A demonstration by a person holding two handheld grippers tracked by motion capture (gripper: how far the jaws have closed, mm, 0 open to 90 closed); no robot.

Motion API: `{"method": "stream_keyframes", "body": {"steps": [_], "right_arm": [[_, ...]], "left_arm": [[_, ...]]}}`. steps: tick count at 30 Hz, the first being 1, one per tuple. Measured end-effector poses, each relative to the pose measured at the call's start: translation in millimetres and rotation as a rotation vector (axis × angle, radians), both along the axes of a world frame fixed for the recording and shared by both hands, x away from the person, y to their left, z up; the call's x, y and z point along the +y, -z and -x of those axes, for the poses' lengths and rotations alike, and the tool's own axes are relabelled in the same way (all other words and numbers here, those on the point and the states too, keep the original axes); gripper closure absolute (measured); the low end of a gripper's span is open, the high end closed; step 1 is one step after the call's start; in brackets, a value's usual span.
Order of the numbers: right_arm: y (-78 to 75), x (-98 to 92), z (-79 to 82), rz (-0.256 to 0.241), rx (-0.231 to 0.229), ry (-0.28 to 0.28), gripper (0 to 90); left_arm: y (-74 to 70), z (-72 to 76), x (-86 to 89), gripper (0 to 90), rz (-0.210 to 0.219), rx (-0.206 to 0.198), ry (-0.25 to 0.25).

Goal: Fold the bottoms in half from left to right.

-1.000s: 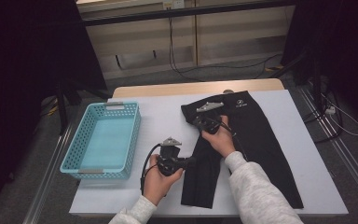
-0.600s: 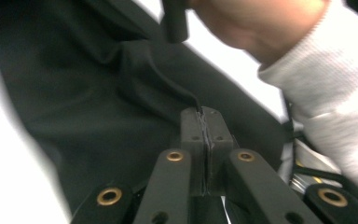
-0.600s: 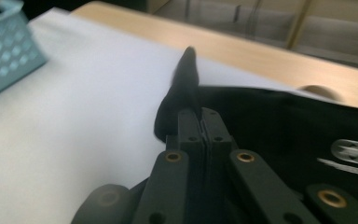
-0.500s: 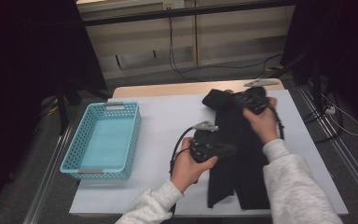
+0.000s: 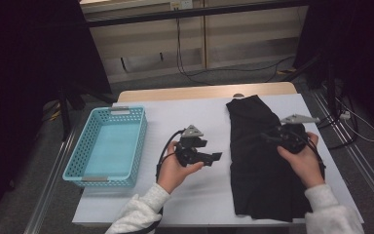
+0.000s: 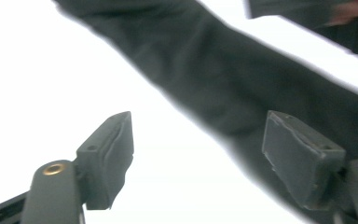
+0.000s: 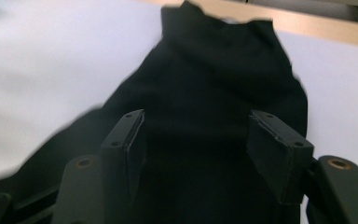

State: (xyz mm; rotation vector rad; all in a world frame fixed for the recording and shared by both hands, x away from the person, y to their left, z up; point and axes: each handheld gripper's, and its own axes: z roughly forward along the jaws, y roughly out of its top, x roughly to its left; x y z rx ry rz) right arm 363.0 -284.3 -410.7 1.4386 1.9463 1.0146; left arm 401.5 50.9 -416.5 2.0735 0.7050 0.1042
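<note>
Altogether one black garment [image 5: 260, 165], one blue basket [image 5: 108, 148]; left claw [image 5: 216, 157] and right claw [image 5: 267, 138] both wide.

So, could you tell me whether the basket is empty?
Empty: the basket shows bare blue floor; the garment lies on the table.

Black garment [image 5: 260, 161], turquoise basket [image 5: 108, 146], white table [image 5: 185, 122].

A matt black cloth garment [image 5: 258, 165] lies on a smooth white table covering [image 5: 185, 117]. The perforated turquoise plastic basket [image 5: 108, 146] looks slightly glossy.
</note>
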Motion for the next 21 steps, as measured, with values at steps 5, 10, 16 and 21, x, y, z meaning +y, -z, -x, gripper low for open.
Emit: {"method": "stream_keyframes", "body": {"steps": [5, 10, 16, 21], "right_arm": [[13.3, -11.8, 42.5, 0.005, 0.022, 0.035, 34.7], [27.3, -19.9, 72.6, 0.023, 0.085, 0.032, 42.6], [34.0, -22.7, 91.2, 0.048, 0.115, 0.047, 47.7], [31.1, -26.2, 104.3, 0.029, 0.114, 0.058, 55.4]], "left_arm": [[14.7, -3.8, 24.7, 18.6, -0.051, -0.008, -0.033], [17.4, -0.8, 32.9, 16.6, -0.058, -0.024, -0.04], [16.0, 2.5, 43.3, 15.6, -0.069, -0.032, -0.05], [16.4, 8.4, 47.8, 15.6, -0.076, -0.042, -0.054]]}}
